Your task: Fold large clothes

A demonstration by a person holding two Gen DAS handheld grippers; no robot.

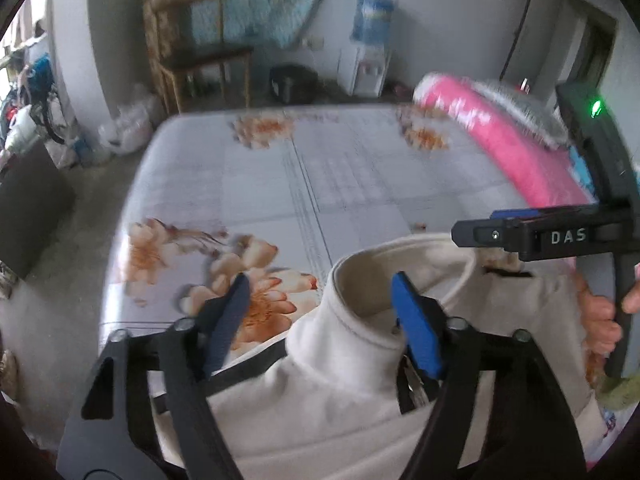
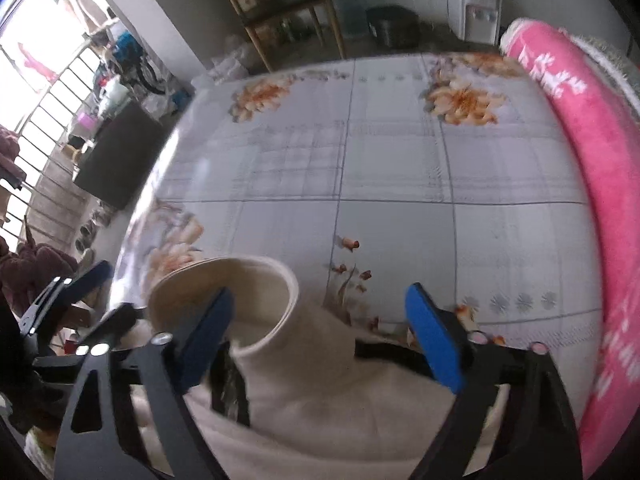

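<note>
A cream high-collared garment lies at the near edge of a floral bedsheet, its collar standing open. My left gripper is open above it, its right finger inside the collar opening and its left finger beside the cloth. In the right wrist view the same garment lies under my right gripper, which is open with its left finger at the collar. The right gripper's body also shows in the left wrist view.
A rolled pink blanket lies along the right side of the bed. A wooden chair, a dark pot and a water dispenser stand beyond the bed. A dark box sits left of the bed.
</note>
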